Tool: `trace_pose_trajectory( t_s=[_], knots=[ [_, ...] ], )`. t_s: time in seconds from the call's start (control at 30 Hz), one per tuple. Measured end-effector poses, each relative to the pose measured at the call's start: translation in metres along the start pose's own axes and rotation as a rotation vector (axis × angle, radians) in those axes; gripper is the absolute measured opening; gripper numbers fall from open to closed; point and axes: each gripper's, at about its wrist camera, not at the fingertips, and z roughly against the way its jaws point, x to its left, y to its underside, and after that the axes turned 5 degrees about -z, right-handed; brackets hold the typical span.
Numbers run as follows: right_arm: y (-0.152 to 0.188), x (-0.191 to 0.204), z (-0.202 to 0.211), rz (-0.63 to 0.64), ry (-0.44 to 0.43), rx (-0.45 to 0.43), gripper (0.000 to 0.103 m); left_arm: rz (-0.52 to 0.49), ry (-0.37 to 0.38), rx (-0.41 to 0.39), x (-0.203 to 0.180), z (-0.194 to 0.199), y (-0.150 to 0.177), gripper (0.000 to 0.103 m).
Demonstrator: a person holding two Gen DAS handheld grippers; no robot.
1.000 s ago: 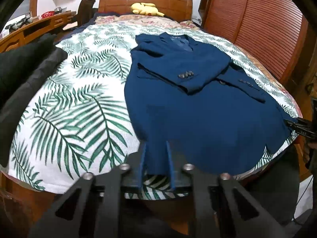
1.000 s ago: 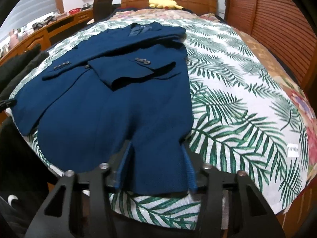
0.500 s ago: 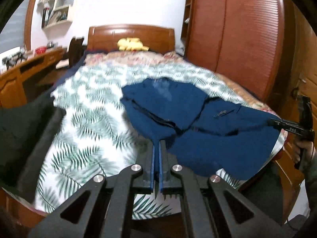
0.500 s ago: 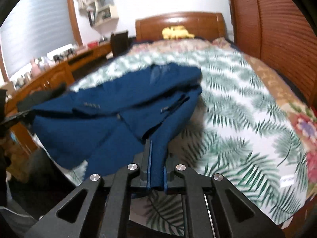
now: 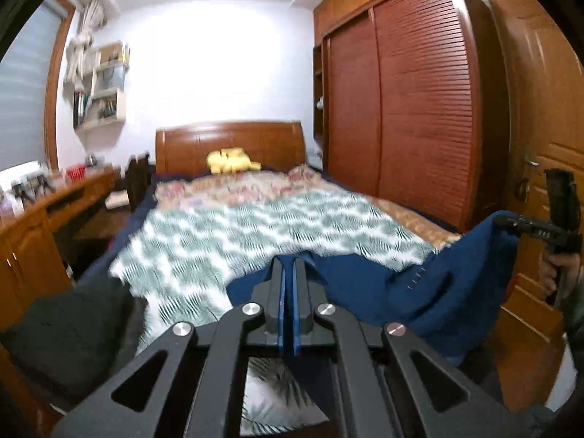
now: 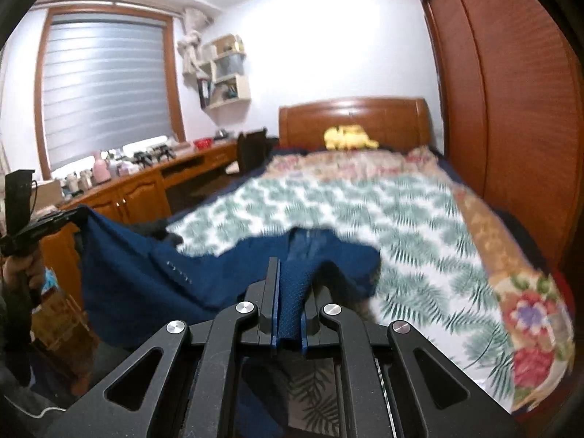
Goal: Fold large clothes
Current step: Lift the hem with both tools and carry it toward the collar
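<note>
A dark blue jacket [image 5: 365, 292] hangs by its lower edge between my two grippers, its far part still resting on the bed's leaf-print cover [image 5: 255, 226]. My left gripper [image 5: 289, 261] is shut on one hem corner. My right gripper [image 6: 292, 277] is shut on a bunched fold of the other hem corner, which sticks up between its fingers. In the left wrist view the right gripper [image 5: 500, 221] shows at the far right with a hand [image 5: 558, 270] on its handle. In the right wrist view the jacket [image 6: 146, 273] sags toward the left gripper [image 6: 78, 213].
A wooden wardrobe [image 5: 419, 109] and a door [image 5: 540, 109] stand along the right side of the bed. A wooden desk [image 6: 146, 186] with small items runs along the left. A yellow plush [image 5: 231, 160] lies by the headboard. Dark clothes [image 5: 65, 325] are piled at the bed's near left.
Both grippers closed on the jacket's hem and rose, lifting its lower part off the bed. Both views tilted up, so the room's walls now show.
</note>
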Motion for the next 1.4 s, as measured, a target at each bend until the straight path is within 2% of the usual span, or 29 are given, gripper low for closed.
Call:
trace_pose_trajectory(
  t_s=[0.13, 0.33, 0.47, 0.57, 0.7, 0.83, 1.03, 1.2, 1.4],
  knots=[
    [-0.023, 0.016, 0.027, 0.039, 0.007, -0.050, 0.005, -0.016, -0.012, -0.049, 0.005, 0.019, -0.024, 0.000],
    [-0.039, 0.027, 0.061, 0.066, -0.003, -0.115, 0.005, -0.056, -0.006, -0.119, 0.006, 0.050, -0.046, 0.000],
    [-0.047, 0.023, 0.061, 0.083, 0.011, -0.128, 0.005, -0.070, -0.027, -0.108, 0.015, 0.041, -0.054, 0.000],
    [-0.048, 0.010, 0.033, 0.074, 0.031, -0.089, 0.005, -0.057, -0.046, -0.051, 0.026, 0.003, -0.052, 0.000],
    [-0.044, -0.012, -0.028, 0.066, 0.079, -0.006, 0.006, -0.010, -0.057, 0.045, 0.043, -0.065, -0.043, 0.000],
    [-0.036, -0.034, -0.091, 0.066, 0.135, 0.058, 0.006, 0.024, -0.088, 0.100, 0.056, -0.125, -0.034, 0.000],
    [-0.045, -0.054, -0.154, 0.081, 0.195, 0.078, 0.006, 0.024, -0.105, 0.135, 0.053, -0.180, -0.038, 0.000],
    [-0.057, -0.053, -0.200, 0.130, 0.233, 0.090, 0.006, -0.007, -0.138, 0.175, 0.046, -0.220, -0.045, 0.000],
    [-0.046, -0.068, -0.258, 0.127, 0.281, 0.155, 0.006, -0.005, -0.147, 0.244, 0.054, -0.270, -0.032, 0.001]
  ],
)
